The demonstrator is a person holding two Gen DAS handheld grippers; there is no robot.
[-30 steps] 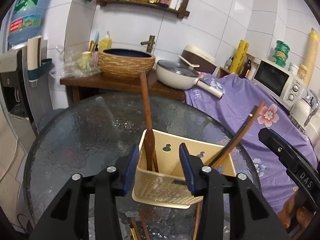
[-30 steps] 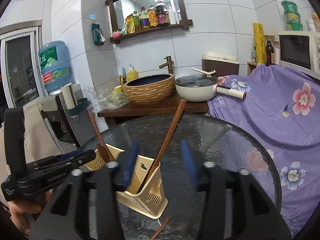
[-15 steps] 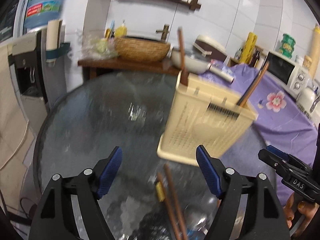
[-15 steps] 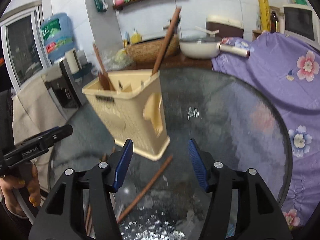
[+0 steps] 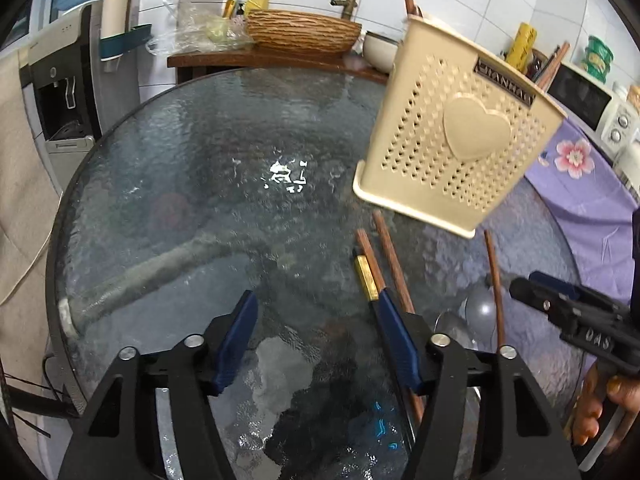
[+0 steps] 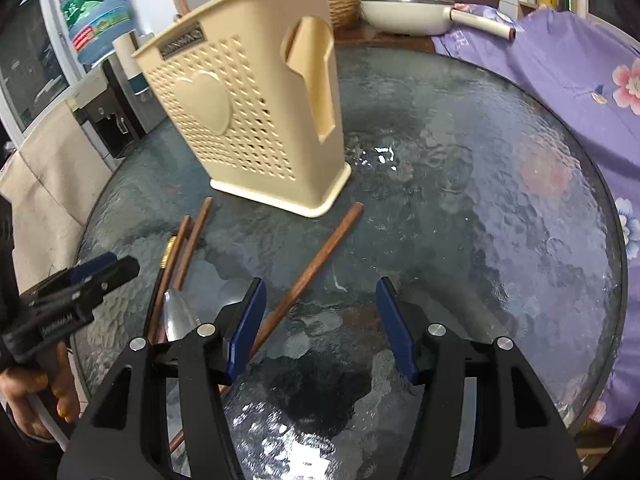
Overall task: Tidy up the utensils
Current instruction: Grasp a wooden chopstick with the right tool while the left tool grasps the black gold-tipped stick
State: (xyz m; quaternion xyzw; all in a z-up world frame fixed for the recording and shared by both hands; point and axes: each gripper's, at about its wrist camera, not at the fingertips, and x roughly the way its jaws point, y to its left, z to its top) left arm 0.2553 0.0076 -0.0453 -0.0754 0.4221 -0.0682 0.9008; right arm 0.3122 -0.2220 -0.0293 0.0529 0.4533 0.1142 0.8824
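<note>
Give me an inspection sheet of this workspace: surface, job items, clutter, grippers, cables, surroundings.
Surface: round textured glass table, glare spots.
Job's things: cream perforated plastic utensil holder standing upright with wooden handles inside; loose brown wooden chopsticks and a gold-tipped stick flat on the glass; metal spoon beside them.
Clutter: nothing seen.
Grippers: left gripper open, empty; right gripper open, empty.
Cables: dark cords at the table's left edge.
Surroundings: woven basin, water dispenser, white microwave, purple floral cloth.
</note>
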